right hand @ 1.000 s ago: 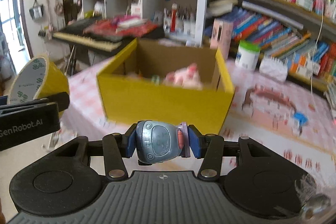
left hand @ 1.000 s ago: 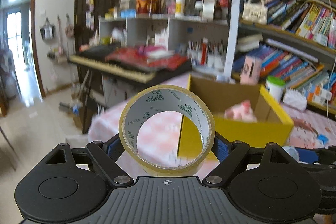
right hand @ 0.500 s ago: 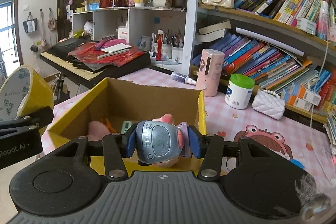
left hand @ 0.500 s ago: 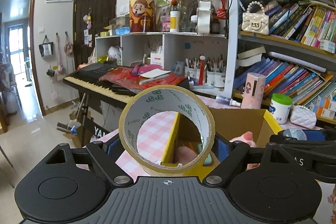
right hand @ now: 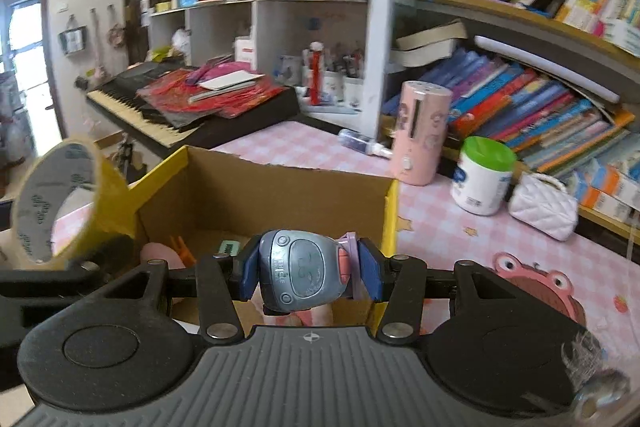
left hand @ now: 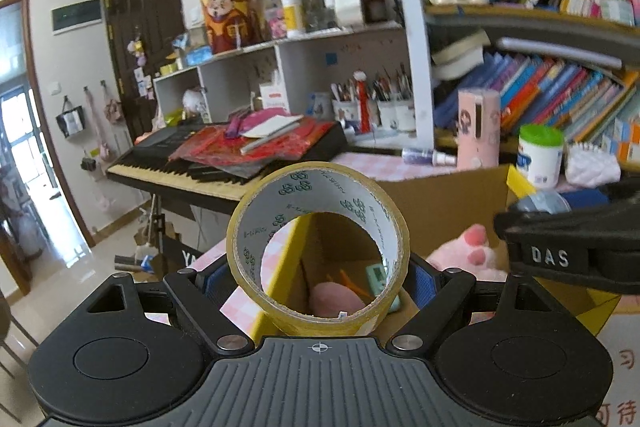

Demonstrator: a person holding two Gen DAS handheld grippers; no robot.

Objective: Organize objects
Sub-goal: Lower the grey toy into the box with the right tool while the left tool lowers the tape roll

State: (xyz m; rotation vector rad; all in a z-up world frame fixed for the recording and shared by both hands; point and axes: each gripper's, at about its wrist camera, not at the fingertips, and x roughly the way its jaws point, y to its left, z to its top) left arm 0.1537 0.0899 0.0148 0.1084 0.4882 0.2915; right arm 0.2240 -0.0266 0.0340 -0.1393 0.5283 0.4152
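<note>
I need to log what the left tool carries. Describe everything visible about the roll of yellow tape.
The yellow roll of packing tape is a wide ring with a white inner core printed with green logos and a glossy yellowish outer band. It stands on edge, its open hole facing the left wrist camera, clamped at both sides between the blue pads of the left tool. It hangs over the near left corner of the open yellow cardboard box, whose contents show through the hole. In the right wrist view it sits at far left.

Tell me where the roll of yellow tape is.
The yellow tape roll is clamped in the left claw, held above the left wall of the open yellow cardboard box; the right wrist view shows it at far left.
</note>
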